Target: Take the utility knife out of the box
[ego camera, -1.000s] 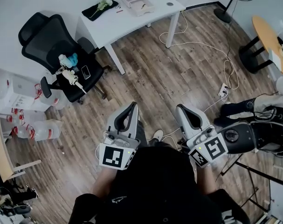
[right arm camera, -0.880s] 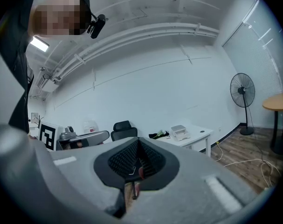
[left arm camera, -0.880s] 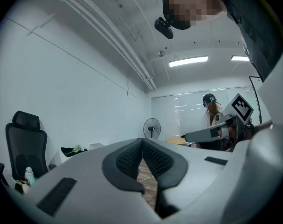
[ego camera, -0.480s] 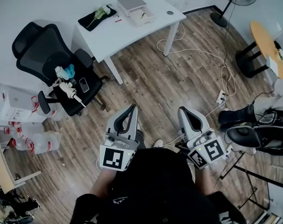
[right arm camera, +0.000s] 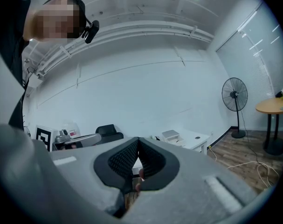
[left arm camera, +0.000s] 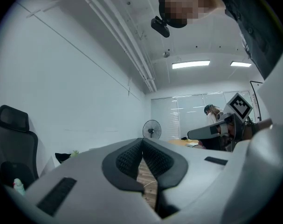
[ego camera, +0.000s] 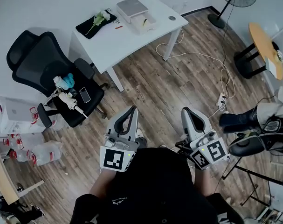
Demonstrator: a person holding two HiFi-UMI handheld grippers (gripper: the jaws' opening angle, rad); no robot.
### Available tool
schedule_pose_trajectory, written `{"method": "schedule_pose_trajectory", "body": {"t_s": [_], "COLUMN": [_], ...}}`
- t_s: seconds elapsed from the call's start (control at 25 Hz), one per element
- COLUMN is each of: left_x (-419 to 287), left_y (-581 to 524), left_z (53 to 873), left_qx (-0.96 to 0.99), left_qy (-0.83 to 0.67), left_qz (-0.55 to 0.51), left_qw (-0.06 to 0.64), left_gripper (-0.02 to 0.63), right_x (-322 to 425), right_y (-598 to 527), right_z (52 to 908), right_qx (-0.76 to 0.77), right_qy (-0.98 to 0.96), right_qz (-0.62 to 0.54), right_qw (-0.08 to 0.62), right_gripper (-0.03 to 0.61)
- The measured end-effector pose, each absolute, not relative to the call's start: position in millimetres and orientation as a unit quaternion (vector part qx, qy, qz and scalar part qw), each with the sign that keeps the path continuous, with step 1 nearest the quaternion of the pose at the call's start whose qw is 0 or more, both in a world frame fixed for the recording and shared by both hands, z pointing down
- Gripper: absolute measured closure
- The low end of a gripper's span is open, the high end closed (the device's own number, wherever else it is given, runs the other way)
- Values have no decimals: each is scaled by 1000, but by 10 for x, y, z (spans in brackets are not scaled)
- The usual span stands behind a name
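The box stood on the white table, toward the table's far edge by the wall. It showed as a grey lidded part with a shallow open tray just beside it. A small yellowish item lay in that tray. It may have been the utility knife, but it was too small to confirm. A black cloth lay on the same table, to the left of the box. An office chair stood off the table's left end.

Both tools were well short of the table, over the wood floor on its near side, pointing roughly level toward it. The left gripper had its jaws together, pads meeting at the tips, with nothing between them. The right gripper was likewise closed tip to tip and empty.

Assessment: the task was at the approach stage, with the box untouched and nothing removed from it. The next move called for closing the remaining distance to the table. One pair of jaws would then have to be parted and lined up across the knife's body inside the box. The other tool would probably have to steady the box.
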State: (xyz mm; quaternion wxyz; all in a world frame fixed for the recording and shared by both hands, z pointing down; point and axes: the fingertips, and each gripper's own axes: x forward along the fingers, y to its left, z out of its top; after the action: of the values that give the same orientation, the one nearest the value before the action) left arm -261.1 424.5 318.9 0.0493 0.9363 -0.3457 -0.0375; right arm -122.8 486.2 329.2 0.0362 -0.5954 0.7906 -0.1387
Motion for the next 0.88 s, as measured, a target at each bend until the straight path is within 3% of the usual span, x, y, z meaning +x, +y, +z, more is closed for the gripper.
{"method": "schedule_pose_trajectory", "body": {"t_s": [0.48,0.72,0.88], "left_x": [-2886,-2791,-2785], "left_y": [3642,3457,3278], "left_z": [3247,3259,3256], "left_qx": [938,933,926], "left_qy": [-344,-355,-376], "left_qz": [-32,-43,-34], "left_qw": [27,48,15], "left_gripper": [607,607,607], "right_x": [-1411,-1282,-1183], "right_y": [4343,4147,3916], "right_z": [3310,3384,3395], "right_qx": [-610,-605,-591], "right_qy": [780,783,795], "right_qz": [-132,-136,-134], "right_qw": [38,42,46], "right_gripper": [574,574,574]}}
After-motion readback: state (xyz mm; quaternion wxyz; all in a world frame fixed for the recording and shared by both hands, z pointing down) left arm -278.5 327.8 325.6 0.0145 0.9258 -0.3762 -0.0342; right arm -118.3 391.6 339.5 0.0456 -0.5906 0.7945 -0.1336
